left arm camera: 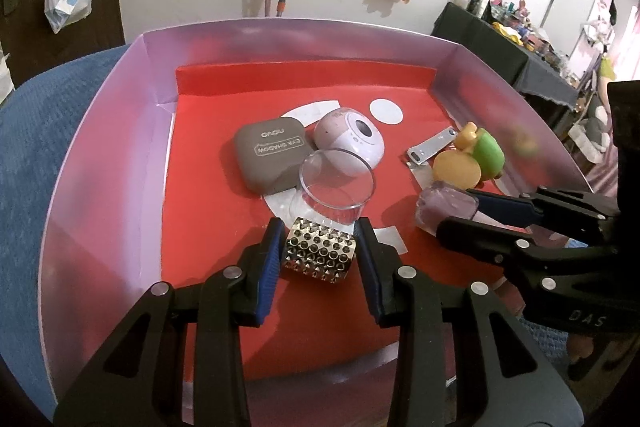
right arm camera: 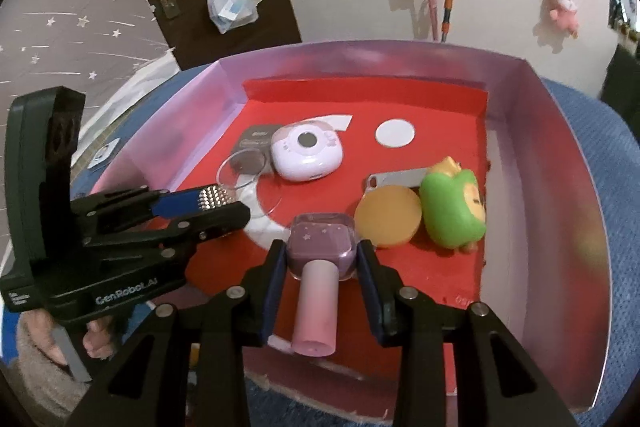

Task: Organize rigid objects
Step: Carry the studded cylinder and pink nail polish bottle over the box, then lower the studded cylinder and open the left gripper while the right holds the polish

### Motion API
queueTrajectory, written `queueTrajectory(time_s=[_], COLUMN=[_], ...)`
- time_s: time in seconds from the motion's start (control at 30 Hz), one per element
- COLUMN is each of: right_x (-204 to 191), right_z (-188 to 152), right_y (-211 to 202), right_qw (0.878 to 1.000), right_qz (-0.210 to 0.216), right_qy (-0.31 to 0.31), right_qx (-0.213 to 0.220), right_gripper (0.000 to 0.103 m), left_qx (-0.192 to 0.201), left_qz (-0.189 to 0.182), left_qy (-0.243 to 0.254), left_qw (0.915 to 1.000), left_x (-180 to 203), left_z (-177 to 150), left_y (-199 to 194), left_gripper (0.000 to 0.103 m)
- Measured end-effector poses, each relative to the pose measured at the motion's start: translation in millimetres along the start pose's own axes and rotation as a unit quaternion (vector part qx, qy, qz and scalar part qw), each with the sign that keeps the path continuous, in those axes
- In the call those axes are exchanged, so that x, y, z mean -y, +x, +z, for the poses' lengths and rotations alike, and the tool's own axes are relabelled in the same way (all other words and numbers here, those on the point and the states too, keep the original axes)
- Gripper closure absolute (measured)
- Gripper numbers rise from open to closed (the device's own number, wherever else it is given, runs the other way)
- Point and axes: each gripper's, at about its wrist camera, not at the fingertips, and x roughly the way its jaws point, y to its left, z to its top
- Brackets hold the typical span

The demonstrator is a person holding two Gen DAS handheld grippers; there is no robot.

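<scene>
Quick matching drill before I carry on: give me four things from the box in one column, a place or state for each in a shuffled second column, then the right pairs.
Things:
1. studded metal piece
2. nail polish bottle
3. clear round lid
4. green toy

Places or states:
A. lying by the box's right wall, beside an orange disc
B. gripped between the left gripper's pads
C. gripped by the right gripper, pink cap towards the camera
D. lying free, against the grey eyeshadow case

Pairs: 1-B, 2-C, 3-D, 4-A
</scene>
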Motion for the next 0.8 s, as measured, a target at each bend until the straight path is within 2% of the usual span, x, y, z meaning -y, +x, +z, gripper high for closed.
queueTrajectory(time_s=[0.2,0.8], right_x=[2.5,5.9], right_z=[4.7,2.3], right_y=[6.5,9.7], right_qw=[1.0,1.0], right_qz=[-0.015,-0.015], right_qy=[0.007,0.017], right_qx=[0.008,0.007], right_gripper=[0.065,0.065], left_qx=[0.0,-0.003], left_qz=[-0.004,-0.003], left_qy=[-0.005,-0.004], left_qw=[1.0,1.0], left_x=[0.8,0.1], left_z=[0.7,1.9], left_y=[3.2,1.3], left_gripper=[0.069,0.069])
